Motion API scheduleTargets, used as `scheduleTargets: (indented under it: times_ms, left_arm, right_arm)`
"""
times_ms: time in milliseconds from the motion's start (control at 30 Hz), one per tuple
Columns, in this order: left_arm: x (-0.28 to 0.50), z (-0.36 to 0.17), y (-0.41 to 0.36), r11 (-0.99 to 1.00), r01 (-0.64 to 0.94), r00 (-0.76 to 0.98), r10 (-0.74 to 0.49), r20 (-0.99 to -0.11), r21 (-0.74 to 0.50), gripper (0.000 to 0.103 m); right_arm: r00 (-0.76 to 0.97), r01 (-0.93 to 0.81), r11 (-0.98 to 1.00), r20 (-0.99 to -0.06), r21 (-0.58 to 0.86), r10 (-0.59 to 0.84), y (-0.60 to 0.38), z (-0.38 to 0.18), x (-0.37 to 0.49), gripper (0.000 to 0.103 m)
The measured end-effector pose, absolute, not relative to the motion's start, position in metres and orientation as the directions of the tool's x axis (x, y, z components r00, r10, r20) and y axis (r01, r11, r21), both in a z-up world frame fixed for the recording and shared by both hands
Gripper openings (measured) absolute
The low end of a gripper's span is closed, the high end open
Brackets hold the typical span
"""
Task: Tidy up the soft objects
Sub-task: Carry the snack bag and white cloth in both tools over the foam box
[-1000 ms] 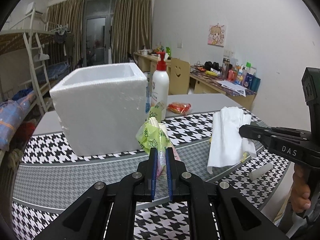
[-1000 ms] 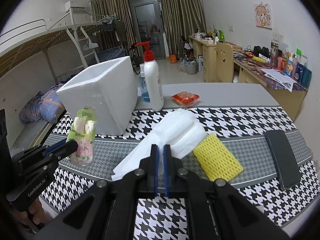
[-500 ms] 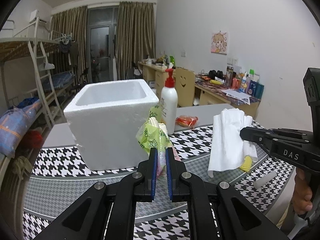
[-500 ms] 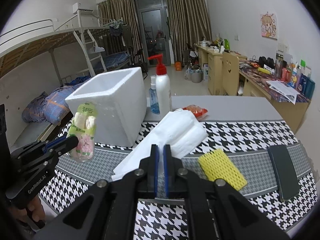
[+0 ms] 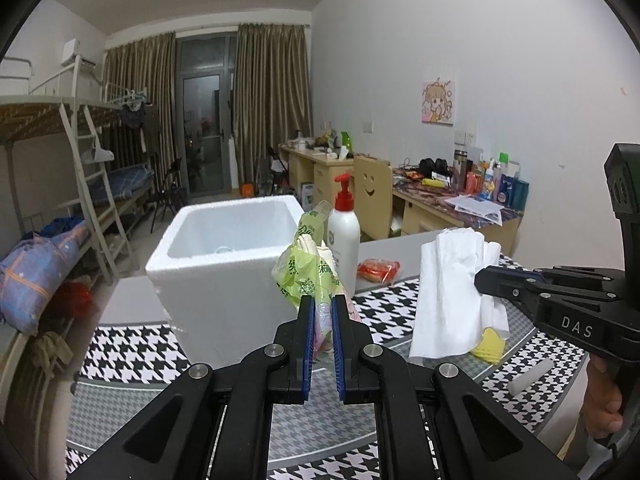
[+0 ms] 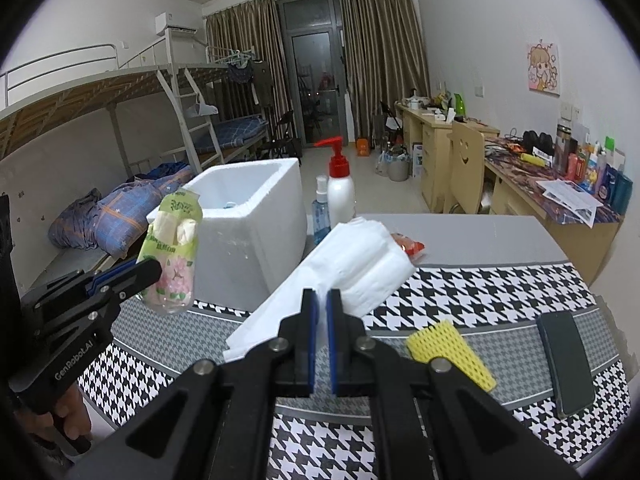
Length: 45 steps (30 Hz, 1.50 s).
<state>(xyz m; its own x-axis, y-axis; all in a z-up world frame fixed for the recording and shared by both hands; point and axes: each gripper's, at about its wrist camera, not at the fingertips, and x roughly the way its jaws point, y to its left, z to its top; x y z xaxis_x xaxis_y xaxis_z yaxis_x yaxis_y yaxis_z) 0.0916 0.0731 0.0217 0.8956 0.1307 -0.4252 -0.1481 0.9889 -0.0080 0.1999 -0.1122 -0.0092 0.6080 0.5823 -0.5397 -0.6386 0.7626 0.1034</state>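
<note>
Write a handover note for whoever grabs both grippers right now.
Left gripper: shut on the green tissue pack, held in the air beside the foam box.
Right gripper: shut on the white tissue stack, also lifted off the table.
Done: both soft items picked up; something small already lies in the box.
Left: drop both into the box, then probably fetch the yellow foam net. Phone, pump bottle and red packet likely stay.

A dorm room: bunk bed (image 6: 120,92) at ten o'clock, cluttered desks (image 6: 560,192) at two, curtained balcony door (image 6: 316,80) at twelve.
</note>
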Motion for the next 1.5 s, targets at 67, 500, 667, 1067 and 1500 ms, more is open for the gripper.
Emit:
scheduleTargets:
  times_ms: [67, 500, 667, 1067, 1500]
  left_arm:
    - [0.092, 0.024, 0.073, 0.989, -0.148, 0.898, 0.133, -0.421, -0.004, 0.009]
    - [0.092, 0.04, 0.077, 0.988, -0.153, 0.914, 0.146, -0.379, 0.012, 0.009]
    - [0.094, 0.046, 0.081, 0.988, -0.152, 0.918, 0.145, -0.369, 0.011, 0.009]
    - [0.104, 0.056, 0.094, 0.986, -0.167, 0.917, 0.154, -0.369, -0.003, 0.009]
    - [0.115, 0.067, 0.106, 0.978, -0.209, 0.913, 0.205, -0.353, 0.027, 0.009]
  right_arm:
    - [0.609, -0.64, 0.762, -0.537, 0.102, 0.584, -0.111, -0.008, 0.2, 0.007]
    - [0.625, -0.659, 0.747, -0.488, 0.09, 0.61, -0.102, 0.01, 0.199, 0.007]
    - [0.622, -0.665, 0.742, -0.486, 0.084, 0.613, -0.099, 0.014, 0.199, 0.007]
    - [0.618, -0.687, 0.722, -0.461, 0.078, 0.637, -0.09, 0.027, 0.2, 0.007]
    - [0.618, -0.699, 0.712, -0.447, 0.065, 0.647, -0.077, 0.038, 0.204, 0.007]
